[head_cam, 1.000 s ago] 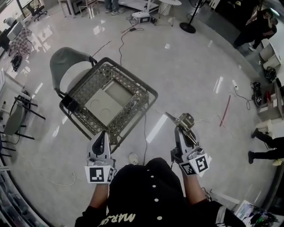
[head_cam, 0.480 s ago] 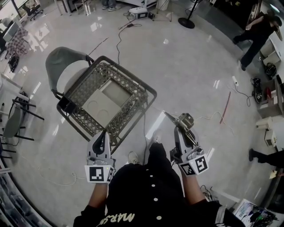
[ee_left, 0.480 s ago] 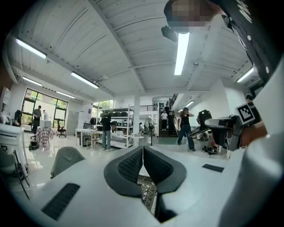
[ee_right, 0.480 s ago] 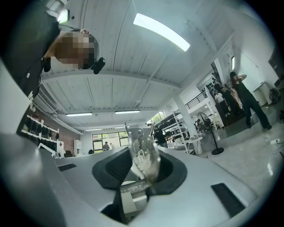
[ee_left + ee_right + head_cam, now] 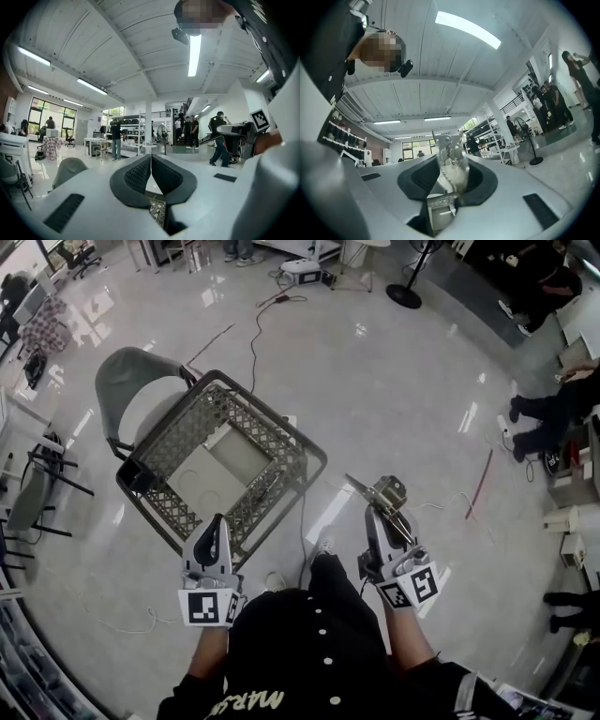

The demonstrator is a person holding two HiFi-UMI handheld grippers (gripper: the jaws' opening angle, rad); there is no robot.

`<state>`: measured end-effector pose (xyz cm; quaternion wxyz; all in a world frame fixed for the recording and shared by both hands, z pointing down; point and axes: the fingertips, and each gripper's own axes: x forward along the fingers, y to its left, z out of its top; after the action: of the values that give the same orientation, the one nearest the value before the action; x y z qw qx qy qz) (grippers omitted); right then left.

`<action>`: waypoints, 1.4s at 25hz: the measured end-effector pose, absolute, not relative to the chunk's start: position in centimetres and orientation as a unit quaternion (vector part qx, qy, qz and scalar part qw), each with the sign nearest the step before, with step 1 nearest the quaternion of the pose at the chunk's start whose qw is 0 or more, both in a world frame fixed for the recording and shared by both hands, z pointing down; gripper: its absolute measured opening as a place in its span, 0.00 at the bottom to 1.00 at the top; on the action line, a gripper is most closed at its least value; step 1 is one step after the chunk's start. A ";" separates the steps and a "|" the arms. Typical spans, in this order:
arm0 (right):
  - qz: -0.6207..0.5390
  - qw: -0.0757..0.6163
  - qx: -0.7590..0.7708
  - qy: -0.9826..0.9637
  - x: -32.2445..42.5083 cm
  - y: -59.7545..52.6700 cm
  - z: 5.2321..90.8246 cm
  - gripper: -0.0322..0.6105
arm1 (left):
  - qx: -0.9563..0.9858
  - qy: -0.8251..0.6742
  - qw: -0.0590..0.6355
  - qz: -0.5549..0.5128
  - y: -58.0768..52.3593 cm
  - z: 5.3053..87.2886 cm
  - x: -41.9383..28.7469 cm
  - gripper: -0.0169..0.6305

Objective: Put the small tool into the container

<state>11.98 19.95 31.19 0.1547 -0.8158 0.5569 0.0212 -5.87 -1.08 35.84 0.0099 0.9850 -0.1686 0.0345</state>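
**While the tool rides in my right gripper, the container waits unfilled ahead**

Since both my hands are held out in front of my chest, I start with what is closest. My left gripper (image 5: 217, 523) carries nothing: its 2 jaws are pressed together, pad against pad, with no gap between them in the left gripper view. My right gripper (image 5: 387, 515) is pinching the small tool (image 5: 382, 491), a bright metal piece that sticks up and forward out of the jaws; in the right gripper view the 2 dark pads clamp its lower part and its top stands clear above them.

Just past the left gripper stands the container, a wire basket (image 5: 281, 416) on the shiny floor (image 5: 403, 399). I see its open top from above, and only a pale flat panel (image 5: 220, 470) lies at the bottom. The tool is off to the right of the basket, apart from its rim and not yet over the opening.

So I judge the pick-up done and the carry under way. Left to do: bring the right gripper across over the mesh rim, lower it inside and let go.

Behind the basket sits a grey chair (image 5: 131, 381). Farther off a cable (image 5: 258, 324) trails over the floor, and people stand at the room's edge.
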 end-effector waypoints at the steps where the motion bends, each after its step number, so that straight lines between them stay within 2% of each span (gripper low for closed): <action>1: 0.022 0.155 -0.814 0.559 12.8 19.8 31.1 0.23 | 0.985 -0.171 0.009 0.034 -1.2 35.8 -5.1 0.07; 14: 0.015 0.161 -0.790 0.592 22.3 18.5 30.4 0.23 | 0.976 -0.214 0.007 0.033 -1.3 34.8 2.8 0.07; 27: -0.009 0.163 -0.719 0.675 29.6 14.0 31.2 0.23 | 0.943 -0.330 0.012 0.045 -1.1 35.3 5.3 0.07; 35: -0.023 0.160 -0.679 0.716 31.6 11.9 32.0 0.23 | 0.921 -0.387 0.016 0.053 -0.1 35.7 5.2 0.07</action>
<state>31.59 11.89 31.97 0.1605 -0.6786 0.7164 -0.0226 5.17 -0.06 35.66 0.0157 0.9205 -0.3867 0.0529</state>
